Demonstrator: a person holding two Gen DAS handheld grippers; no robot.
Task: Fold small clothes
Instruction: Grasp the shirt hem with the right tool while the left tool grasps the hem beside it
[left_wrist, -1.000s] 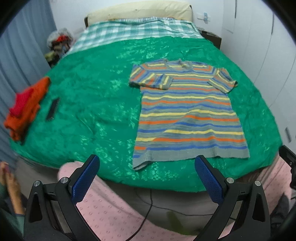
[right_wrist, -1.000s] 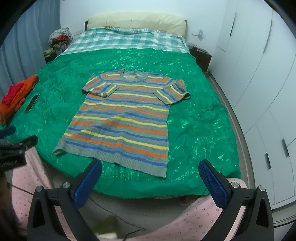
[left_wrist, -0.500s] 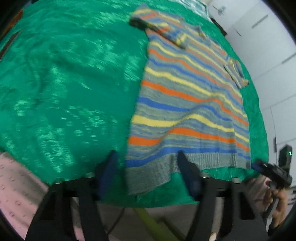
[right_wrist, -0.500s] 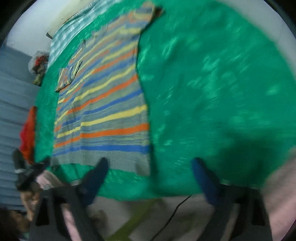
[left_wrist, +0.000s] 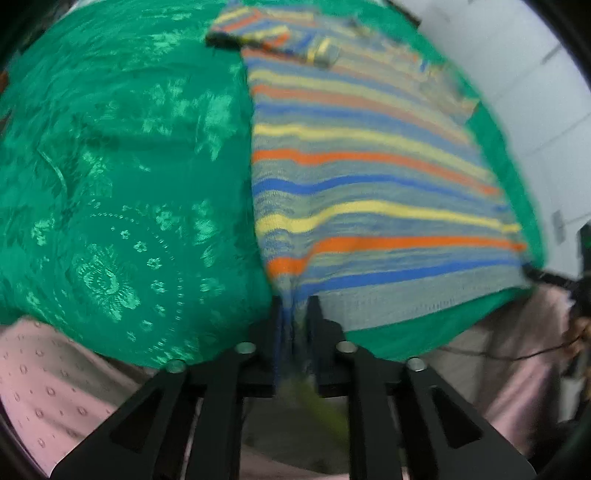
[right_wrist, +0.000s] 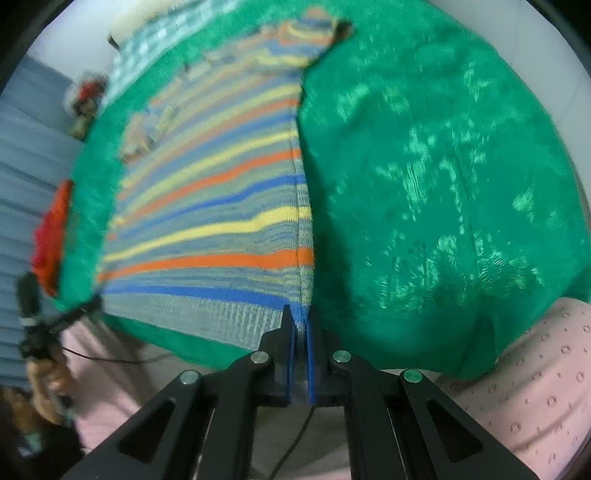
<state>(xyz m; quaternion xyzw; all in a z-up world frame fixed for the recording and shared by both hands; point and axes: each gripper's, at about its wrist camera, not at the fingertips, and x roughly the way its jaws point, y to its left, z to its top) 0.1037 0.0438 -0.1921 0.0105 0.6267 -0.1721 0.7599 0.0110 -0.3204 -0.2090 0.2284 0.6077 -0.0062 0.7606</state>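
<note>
A striped sweater (left_wrist: 369, 166) in grey, blue, yellow and orange lies flat on the green bedspread (left_wrist: 129, 184), hem toward me. My left gripper (left_wrist: 295, 306) points down at the hem's left corner. Its jaws are closing, with the bunched corner pressed between the pads. In the right wrist view the sweater (right_wrist: 221, 206) stretches away from my right gripper (right_wrist: 300, 314), which is shut on the hem's right corner at the side seam. Both grippers sit at the bed's near edge. The views are blurred.
Orange and red clothes (right_wrist: 51, 236) lie at the bedspread's left side. A pink dotted sheet (right_wrist: 535, 369) hangs below the bed's near edge, with a thin cable (right_wrist: 291, 443) under it. White wardrobe doors (left_wrist: 535, 92) stand to the right, a grey curtain (right_wrist: 22, 147) to the left.
Both grippers dropped from above the bed's foot down to the sweater's hem. Their wide-open jaws closed, each onto one hem corner.
</note>
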